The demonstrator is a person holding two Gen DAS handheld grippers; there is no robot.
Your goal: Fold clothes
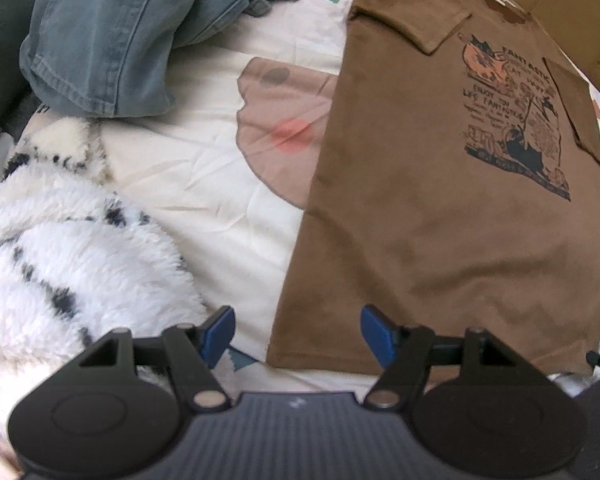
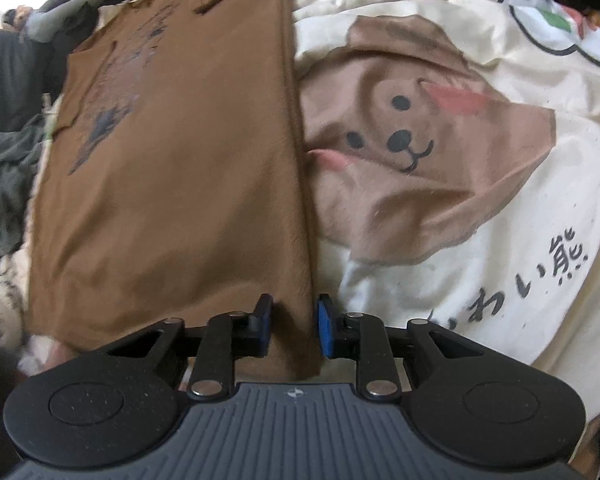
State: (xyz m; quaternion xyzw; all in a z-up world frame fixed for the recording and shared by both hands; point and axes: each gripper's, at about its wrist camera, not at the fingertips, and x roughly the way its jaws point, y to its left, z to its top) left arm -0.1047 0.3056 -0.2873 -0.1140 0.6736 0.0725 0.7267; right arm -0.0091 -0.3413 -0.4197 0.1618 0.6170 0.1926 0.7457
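Observation:
A brown T-shirt (image 1: 420, 220) with a printed cat graphic lies flat on the bed, its sleeves and sides folded inward into a long strip. My left gripper (image 1: 298, 332) points down over the shirt's near left hem corner and stands open; one blue pad is over the sheet, the other over the shirt. In the right wrist view the same T-shirt (image 2: 180, 180) runs away from me. My right gripper (image 2: 294, 328) has its jaws narrow around the shirt's near right edge. The fabric lies flat between the pads, with a gap still showing.
The cream bedspread (image 1: 188, 168) with a bear print (image 2: 420, 140) lies under everything. Crumpled blue jeans (image 1: 112, 32) sit at the far left, a fluffy white spotted blanket (image 1: 60, 260) at the near left. A cardboard box (image 1: 572, 8) stands beyond the shirt. A dark green garment (image 2: 4, 184) lies left of it.

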